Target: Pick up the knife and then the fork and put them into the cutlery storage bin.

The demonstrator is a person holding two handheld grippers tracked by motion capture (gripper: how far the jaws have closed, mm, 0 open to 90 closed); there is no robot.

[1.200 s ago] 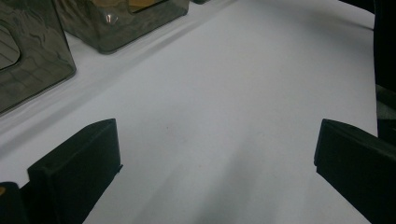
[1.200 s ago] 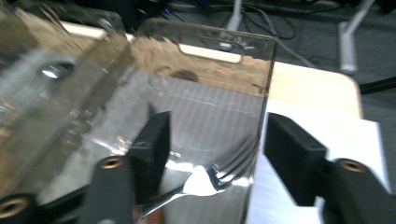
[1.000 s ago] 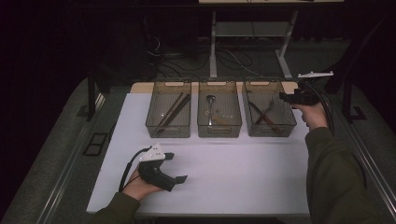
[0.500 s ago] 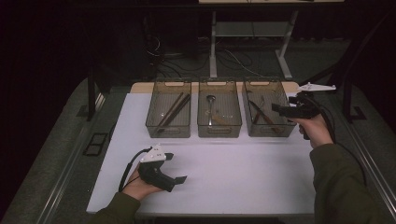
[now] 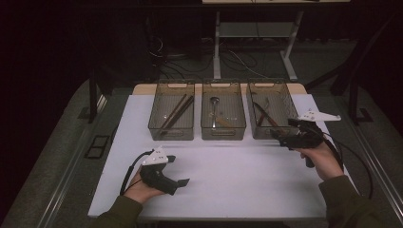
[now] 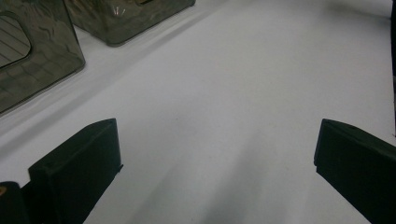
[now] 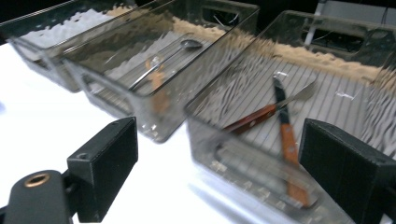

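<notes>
I hold right gripper (image 5: 281,136) at near end of right smoked clear plastic bin (image 5: 284,90), fingers just been opening, nothing between; two wooden-handled knives (image 7: 280,116) lie crossed inside; left gripper (image 5: 177,172) rests on white counter (image 5: 237,175), fingers apart, empty; next I judge: dip over rim, close on one handle.

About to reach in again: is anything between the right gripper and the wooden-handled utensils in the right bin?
Only the right bin's near wall. The right gripper, jaws open and empty, sits just outside it; the wooden-handled utensils lie crossed inside, uncovered from above.
</notes>
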